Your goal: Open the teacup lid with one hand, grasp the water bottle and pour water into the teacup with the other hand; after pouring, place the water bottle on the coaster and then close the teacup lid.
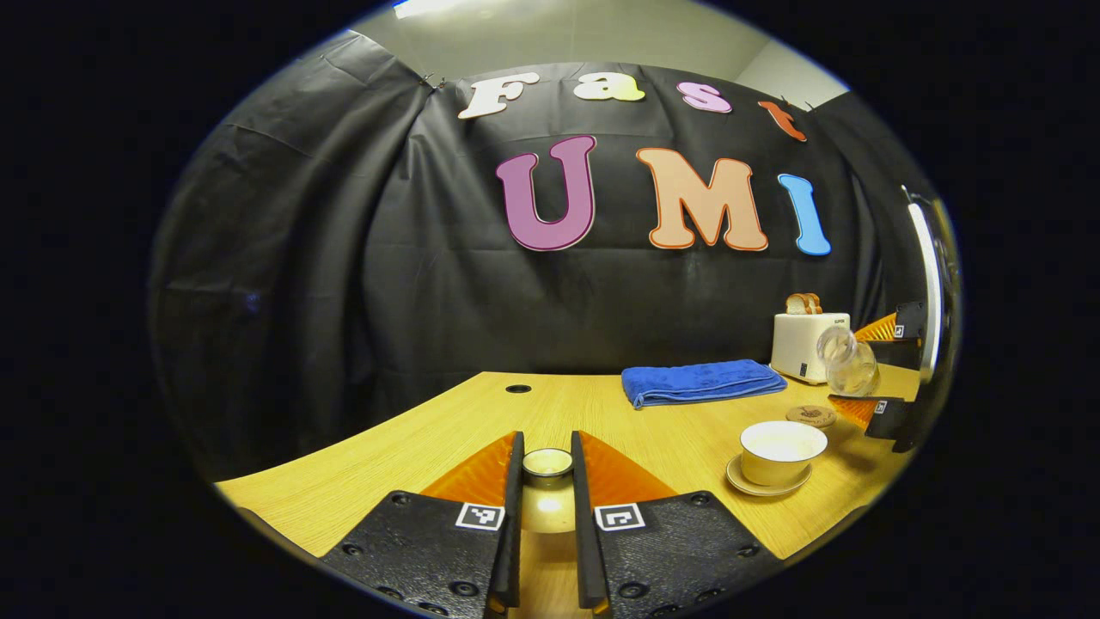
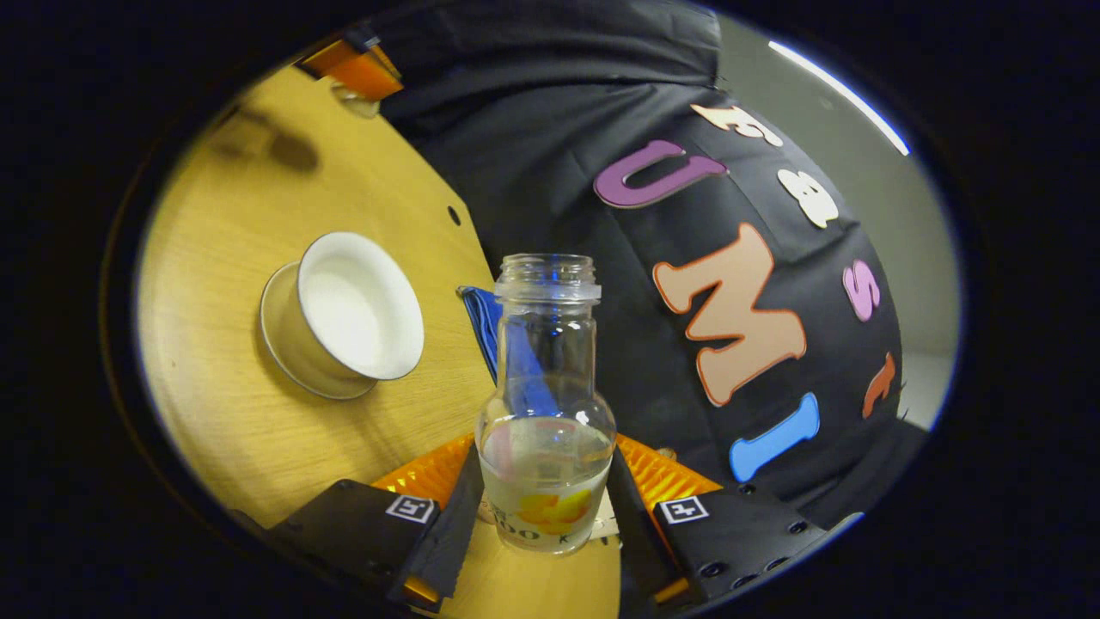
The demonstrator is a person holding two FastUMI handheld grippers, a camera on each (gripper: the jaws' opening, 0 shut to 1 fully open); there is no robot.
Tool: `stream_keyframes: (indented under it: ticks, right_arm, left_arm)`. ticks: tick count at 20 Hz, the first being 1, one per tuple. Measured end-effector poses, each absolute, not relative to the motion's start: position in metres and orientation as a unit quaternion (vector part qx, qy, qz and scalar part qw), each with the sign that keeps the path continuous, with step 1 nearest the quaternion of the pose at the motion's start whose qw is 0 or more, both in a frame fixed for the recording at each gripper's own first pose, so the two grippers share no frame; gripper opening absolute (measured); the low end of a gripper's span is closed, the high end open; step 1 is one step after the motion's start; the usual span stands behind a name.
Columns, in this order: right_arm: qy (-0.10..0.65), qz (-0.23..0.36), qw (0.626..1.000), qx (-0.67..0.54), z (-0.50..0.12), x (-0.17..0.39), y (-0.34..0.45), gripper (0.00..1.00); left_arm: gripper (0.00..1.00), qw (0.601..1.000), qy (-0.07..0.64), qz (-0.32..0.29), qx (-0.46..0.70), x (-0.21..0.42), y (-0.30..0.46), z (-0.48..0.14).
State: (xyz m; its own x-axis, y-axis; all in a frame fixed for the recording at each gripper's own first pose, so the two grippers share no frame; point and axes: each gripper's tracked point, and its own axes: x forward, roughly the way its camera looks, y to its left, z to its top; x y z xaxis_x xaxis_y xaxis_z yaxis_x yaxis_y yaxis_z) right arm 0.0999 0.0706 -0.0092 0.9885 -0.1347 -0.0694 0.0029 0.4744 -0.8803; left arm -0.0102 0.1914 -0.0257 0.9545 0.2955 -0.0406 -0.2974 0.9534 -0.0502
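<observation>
The teacup (image 1: 782, 451) stands uncovered on its saucer at the table's right, pale inside. My left gripper (image 1: 547, 468) hovers over the table's middle, shut on the teacup lid (image 1: 547, 494) by its gold-rimmed knob. The clear water bottle (image 2: 546, 413), uncapped and partly filled, sits between the fingers of my right gripper (image 2: 546, 507). In the left gripper view the bottle (image 1: 846, 361) hangs tilted above and behind the cup, in the right gripper (image 1: 852, 370). The round brown coaster (image 1: 810, 416) lies just behind the cup. The cup (image 2: 344, 314) lies left of the bottle's neck.
A folded blue towel (image 1: 700, 383) lies behind the cup, and a white toaster (image 1: 803, 344) with bread stands at the back right. The wooden table (image 1: 412, 447) has a cable hole (image 1: 518, 389). The left gripper (image 2: 357, 73) is far off across the table.
</observation>
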Motion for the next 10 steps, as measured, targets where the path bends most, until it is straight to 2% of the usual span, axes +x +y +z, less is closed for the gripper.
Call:
stream_keyframes:
  ticks: [1, 2, 7, 8, 9, 10]
  right_arm:
    - [0.066, -0.045, 0.870, -0.487, -0.009, 0.098, 0.065, 0.81]
    - [0.070, -0.050, 0.882, -0.463, -0.007, 0.097, 0.060, 0.77]
    - [0.077, -0.065, 0.951, -0.291, 0.003, 0.101, 0.031, 0.79]
    - [0.077, -0.074, 0.961, -0.257, 0.005, 0.103, 0.021, 0.77]
    - [0.079, -0.078, 0.968, -0.226, 0.005, 0.107, 0.015, 0.81]
    - [0.084, -0.085, 0.973, -0.198, 0.004, 0.112, 0.007, 0.79]
  left_arm:
    - [0.23, 0.988, 0.016, 0.150, -0.028, -0.010, 0.191, -0.025]
    - [0.23, 0.988, 0.016, 0.150, -0.028, -0.010, 0.191, -0.025]
    - [0.24, 0.988, 0.016, 0.150, -0.028, -0.011, 0.191, -0.025]
    - [0.24, 0.988, 0.016, 0.150, -0.028, -0.011, 0.191, -0.026]
    - [0.23, 0.988, 0.016, 0.150, -0.028, -0.011, 0.191, -0.026]
    - [0.23, 0.988, 0.016, 0.150, -0.028, -0.011, 0.191, -0.026]
